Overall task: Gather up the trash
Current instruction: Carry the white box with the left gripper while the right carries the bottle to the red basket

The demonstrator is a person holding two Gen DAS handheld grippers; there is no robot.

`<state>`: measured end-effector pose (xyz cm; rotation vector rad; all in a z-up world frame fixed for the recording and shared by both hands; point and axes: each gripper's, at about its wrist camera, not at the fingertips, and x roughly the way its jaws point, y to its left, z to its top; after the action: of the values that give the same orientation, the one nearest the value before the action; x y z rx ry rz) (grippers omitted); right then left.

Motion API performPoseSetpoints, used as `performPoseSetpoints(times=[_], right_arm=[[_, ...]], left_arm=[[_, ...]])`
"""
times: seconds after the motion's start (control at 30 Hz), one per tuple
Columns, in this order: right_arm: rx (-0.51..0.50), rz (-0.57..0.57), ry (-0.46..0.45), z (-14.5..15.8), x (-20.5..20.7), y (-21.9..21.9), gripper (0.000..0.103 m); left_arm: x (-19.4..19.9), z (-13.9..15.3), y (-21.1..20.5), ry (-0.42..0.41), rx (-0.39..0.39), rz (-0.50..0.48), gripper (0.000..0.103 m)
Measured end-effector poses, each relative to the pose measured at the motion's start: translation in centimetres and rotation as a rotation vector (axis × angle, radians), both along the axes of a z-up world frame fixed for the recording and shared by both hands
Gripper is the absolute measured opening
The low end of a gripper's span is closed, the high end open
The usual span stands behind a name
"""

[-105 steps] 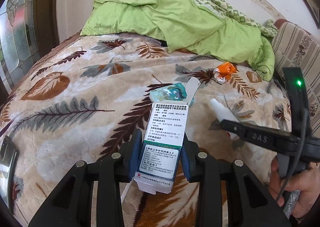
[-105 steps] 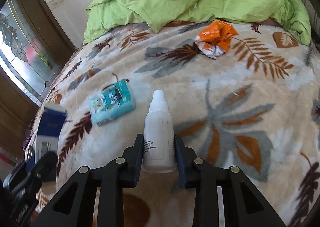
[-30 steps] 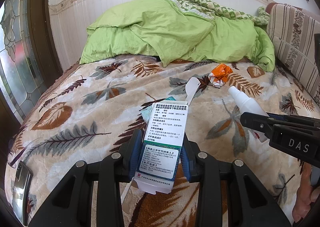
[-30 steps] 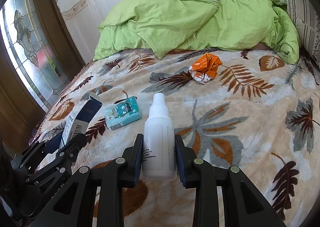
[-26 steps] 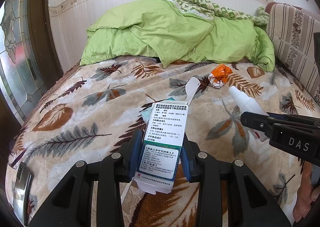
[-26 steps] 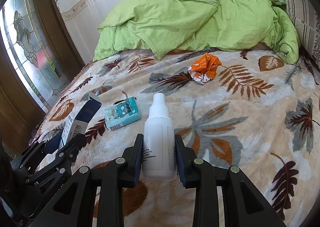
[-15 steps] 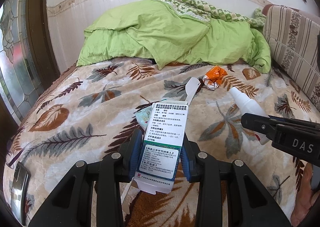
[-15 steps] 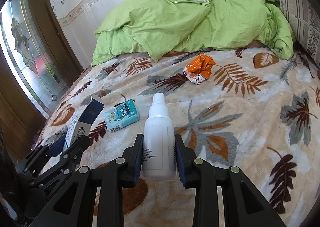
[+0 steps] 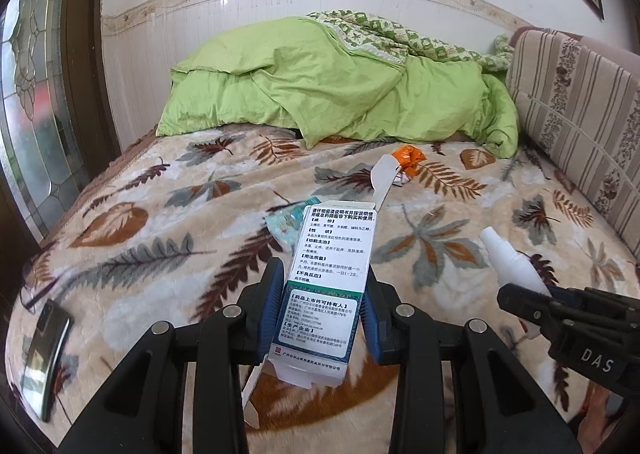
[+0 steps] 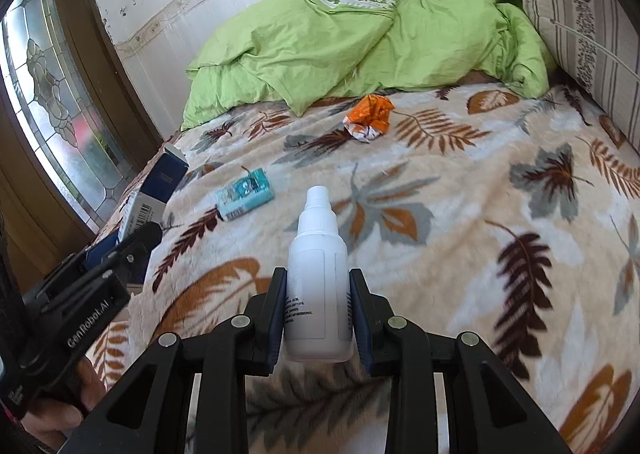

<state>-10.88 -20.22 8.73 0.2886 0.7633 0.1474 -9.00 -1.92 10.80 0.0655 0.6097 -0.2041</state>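
Note:
My left gripper [image 9: 320, 312] is shut on a white and green medicine box [image 9: 330, 278] with its end flaps open, held above the leaf-patterned blanket [image 9: 160, 254]. My right gripper [image 10: 318, 314] is shut on a small white plastic bottle [image 10: 318, 286], cap pointing away. In the left wrist view the bottle [image 9: 514, 268] and right gripper show at the right edge. The box [image 10: 154, 189] and left gripper show at the left of the right wrist view. On the blanket lie a teal tissue packet [image 10: 244, 194] and a crumpled orange wrapper [image 10: 370, 117].
A green duvet [image 9: 340, 89] is heaped at the head of the bed. A striped cushion [image 9: 576, 105] lines the right side. A dark phone [image 9: 46, 350] lies near the bed's left front edge. A stained-glass window [image 10: 52, 101] is on the left.
Both grippers have drawn back from the bed and risen a little, each keeping its item. The teal packet and orange wrapper look farther away.

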Motion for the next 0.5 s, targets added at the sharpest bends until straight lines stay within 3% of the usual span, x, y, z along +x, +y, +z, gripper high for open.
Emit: performPoseSetpoints(times=[0.5], right_arm=[[0.058,0.002,-0.020,1.8,-8.6,-1.7,0.032]], left_arm=[[-7.4,1.5,-2.0,0.003,-0.010,-0.100,0.035]])
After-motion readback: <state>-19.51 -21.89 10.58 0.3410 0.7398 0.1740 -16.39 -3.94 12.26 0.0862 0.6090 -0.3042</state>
